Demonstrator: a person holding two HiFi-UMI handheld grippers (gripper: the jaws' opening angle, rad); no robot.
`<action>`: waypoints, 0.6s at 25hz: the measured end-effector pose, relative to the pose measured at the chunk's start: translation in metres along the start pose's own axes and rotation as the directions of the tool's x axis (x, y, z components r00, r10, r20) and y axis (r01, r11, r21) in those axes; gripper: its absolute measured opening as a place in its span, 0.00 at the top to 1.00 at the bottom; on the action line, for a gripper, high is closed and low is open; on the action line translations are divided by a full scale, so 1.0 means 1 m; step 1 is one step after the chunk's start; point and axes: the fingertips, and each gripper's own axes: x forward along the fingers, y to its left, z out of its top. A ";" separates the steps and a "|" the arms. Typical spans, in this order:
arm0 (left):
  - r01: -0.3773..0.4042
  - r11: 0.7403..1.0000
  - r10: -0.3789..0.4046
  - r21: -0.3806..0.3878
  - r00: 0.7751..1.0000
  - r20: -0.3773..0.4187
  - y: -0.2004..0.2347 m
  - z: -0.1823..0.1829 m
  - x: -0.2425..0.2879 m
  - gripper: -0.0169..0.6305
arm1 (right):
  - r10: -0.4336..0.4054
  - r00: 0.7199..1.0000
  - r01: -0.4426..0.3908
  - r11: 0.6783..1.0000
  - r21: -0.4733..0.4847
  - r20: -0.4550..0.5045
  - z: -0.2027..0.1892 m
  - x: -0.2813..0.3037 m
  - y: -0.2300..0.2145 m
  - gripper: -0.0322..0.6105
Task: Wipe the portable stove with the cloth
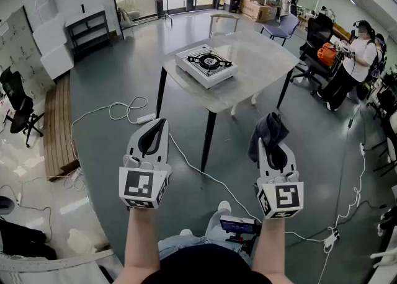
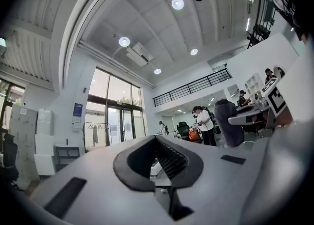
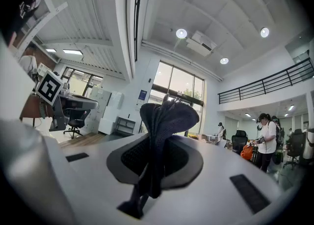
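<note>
The white portable stove (image 1: 206,64) with its black burner stands on the grey table (image 1: 260,59), well ahead of both grippers. My right gripper (image 1: 272,142) is shut on a dark grey cloth (image 1: 267,130), which bunches up above the jaw tips and hangs down on the left. In the right gripper view the cloth (image 3: 166,117) stands pinched between the jaws of that gripper (image 3: 159,143). My left gripper (image 1: 160,125) is held level beside it at the left, shut and with nothing in it; its own view shows the jaw tips (image 2: 156,139) meeting.
White cables and a power strip (image 1: 146,118) lie on the floor between me and the table. A person (image 1: 355,59) stands by desks and office chairs at the right. A black chair (image 1: 17,102) and a wooden bench (image 1: 57,124) are at the left.
</note>
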 end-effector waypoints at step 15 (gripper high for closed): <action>0.000 1.000 0.000 0.007 1.000 -0.030 -0.011 -0.010 0.030 0.96 | -0.002 1.000 0.002 1.000 0.010 -0.022 -0.018 0.013 -0.032 0.85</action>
